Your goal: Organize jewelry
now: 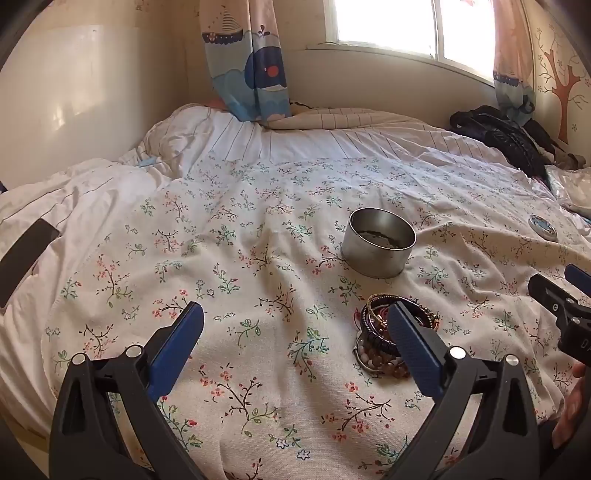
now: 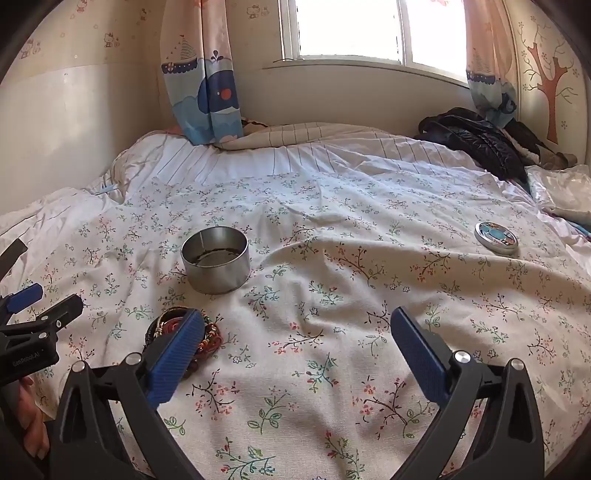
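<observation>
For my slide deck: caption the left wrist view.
Open left tool hovers over a floral bedspread, bracelet pile near an open metal tin.

The bracelet pile (image 1: 384, 332) is partly hidden behind a blue gripper pad (image 1: 413, 347); the tin's (image 1: 377, 246) contents at 12 o'clock are perhaps jewelry.

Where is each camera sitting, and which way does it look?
Left wrist: rides the left claw, looking down over the bed; its blue fingers show, open.
Right wrist: rides the right claw, facing likewise; a hand shows at the left edge.
Both see the tin, bracelets, lid and window.
</observation>
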Available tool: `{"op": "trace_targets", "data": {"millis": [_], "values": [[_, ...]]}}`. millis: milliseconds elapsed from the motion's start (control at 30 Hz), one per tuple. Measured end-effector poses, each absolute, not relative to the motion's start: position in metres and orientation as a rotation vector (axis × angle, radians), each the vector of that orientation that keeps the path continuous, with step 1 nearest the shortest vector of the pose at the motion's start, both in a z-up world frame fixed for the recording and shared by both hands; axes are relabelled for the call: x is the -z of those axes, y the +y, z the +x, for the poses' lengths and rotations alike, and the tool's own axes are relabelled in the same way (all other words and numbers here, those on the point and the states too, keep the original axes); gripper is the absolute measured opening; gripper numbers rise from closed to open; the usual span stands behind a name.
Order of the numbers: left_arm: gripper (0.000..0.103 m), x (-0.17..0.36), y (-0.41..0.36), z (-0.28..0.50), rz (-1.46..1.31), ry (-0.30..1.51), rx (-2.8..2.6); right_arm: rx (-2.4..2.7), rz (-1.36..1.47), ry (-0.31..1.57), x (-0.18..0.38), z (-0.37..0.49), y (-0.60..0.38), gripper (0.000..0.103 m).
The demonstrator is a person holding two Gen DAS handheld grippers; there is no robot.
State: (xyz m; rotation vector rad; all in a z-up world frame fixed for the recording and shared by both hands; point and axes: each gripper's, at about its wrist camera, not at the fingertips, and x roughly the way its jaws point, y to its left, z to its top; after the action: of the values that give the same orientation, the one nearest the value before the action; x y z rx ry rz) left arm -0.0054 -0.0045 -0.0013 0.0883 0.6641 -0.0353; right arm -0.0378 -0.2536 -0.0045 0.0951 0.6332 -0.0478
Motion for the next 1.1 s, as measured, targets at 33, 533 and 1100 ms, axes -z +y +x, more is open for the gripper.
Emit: {"op": "trace_targets", "data": {"millis": [33, 533, 1100], "values": [[0.096, 0.0012, -0.0044, -0.0054, 0.088, 0.664, 0.035, 0.048, 0.095, 0.633, 0.0045, -0.0378, -0.2539, 0.097], [0.096, 0.0012, -0.0032, -0.0046, 0.087, 0.667, 0.036, 0.048, 0.095, 0.633, 0.0044, -0.0375, -0.2540, 0.097], [0.096, 0.0039, -0.0055, -0.0065, 0.087, 0.669, 0.041, 0.030, 0.082, 0.662, 0.0066, -0.0305, -0.2505, 0.097]]}}
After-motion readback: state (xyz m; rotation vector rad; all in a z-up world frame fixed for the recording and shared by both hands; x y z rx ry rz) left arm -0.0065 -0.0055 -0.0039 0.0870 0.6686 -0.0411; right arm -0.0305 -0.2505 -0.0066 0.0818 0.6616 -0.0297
